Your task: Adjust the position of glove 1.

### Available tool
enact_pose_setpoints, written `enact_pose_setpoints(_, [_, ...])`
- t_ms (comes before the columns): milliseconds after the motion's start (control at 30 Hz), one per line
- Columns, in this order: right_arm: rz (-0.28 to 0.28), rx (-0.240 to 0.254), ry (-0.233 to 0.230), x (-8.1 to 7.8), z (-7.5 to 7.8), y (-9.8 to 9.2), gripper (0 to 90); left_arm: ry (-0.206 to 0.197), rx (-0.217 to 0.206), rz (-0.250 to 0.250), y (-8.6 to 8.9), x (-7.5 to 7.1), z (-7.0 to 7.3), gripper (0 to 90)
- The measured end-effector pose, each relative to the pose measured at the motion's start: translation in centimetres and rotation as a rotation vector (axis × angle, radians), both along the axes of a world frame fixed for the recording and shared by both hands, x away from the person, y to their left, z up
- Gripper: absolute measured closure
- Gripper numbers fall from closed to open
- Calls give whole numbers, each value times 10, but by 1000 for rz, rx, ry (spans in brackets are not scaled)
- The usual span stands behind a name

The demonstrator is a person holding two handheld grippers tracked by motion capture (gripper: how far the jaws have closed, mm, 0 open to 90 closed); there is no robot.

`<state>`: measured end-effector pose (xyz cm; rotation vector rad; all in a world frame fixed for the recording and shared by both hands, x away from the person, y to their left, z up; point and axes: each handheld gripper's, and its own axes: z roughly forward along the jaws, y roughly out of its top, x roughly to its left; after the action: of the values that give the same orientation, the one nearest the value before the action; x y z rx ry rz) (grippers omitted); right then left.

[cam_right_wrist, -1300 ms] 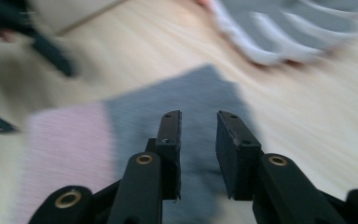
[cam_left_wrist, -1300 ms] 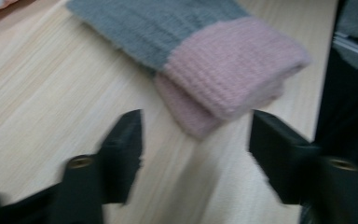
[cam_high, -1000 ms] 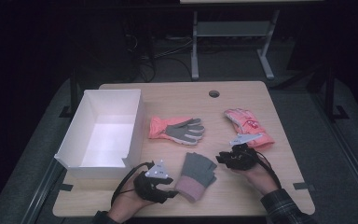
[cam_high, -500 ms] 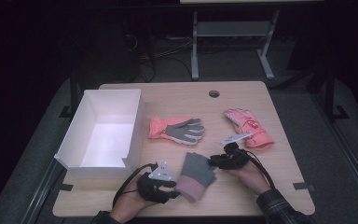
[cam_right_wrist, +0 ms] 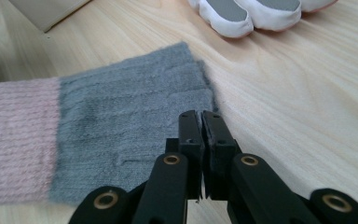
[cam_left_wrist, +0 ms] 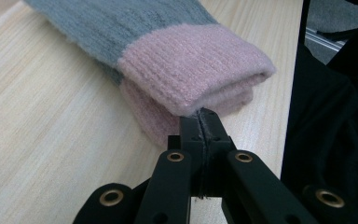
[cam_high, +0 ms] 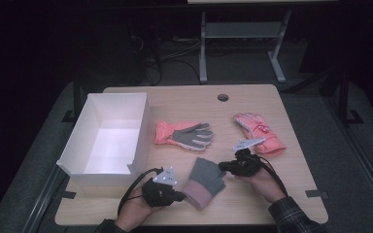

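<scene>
A grey knit glove with a pink cuff (cam_high: 205, 180) lies flat near the table's front edge. My left gripper (cam_high: 179, 196) is at its cuff end. In the left gripper view the jaws (cam_left_wrist: 200, 122) have just closed, pinching the lower edge of the pink cuff (cam_left_wrist: 186, 60). My right gripper (cam_high: 222, 166) is at the glove's finger end. Its jaws (cam_right_wrist: 200, 116) have also just closed, nipping the grey fabric (cam_right_wrist: 121, 126) at that edge.
A white open box (cam_high: 77, 145) stands at the left. An orange glove with a grey palm (cam_high: 184, 133) lies mid-table; its fingertips (cam_right_wrist: 242, 11) are just beyond the knit glove. A pink glove (cam_high: 257, 128) lies at the right. A cable hole (cam_high: 223, 97) is at the back.
My right hand has slid left to the glove's finger end. Both grippers' jaws have closed onto the knit glove, the left on the cuff.
</scene>
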<state>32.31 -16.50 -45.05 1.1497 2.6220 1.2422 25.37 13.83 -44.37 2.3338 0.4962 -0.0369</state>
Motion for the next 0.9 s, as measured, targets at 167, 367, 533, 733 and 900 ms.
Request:
enact_pose_setpoints(167, [6, -3, 3, -3, 3, -2, 873, 3, -2, 3, 1, -1, 1, 894])
enact_pose_setpoints(367, [-1, -37, 33, -11, 7, -5, 873, 3, 17, 19, 0, 1, -1, 881])
enact_pose_setpoints(533, [3, -6, 3, -17, 19, -6, 873, 0, 17, 20, 1, 1, 0, 883])
enact_pose_setpoints(733, [4, -23, 2, -29, 27, -5, 872, -4, 24, 25, 1, 2, -1, 882])
enact_pose_setpoints(900, [-20, -118, 21, -24, 5, -3, 866, 12, 34, 27, 0, 3, -2, 882])
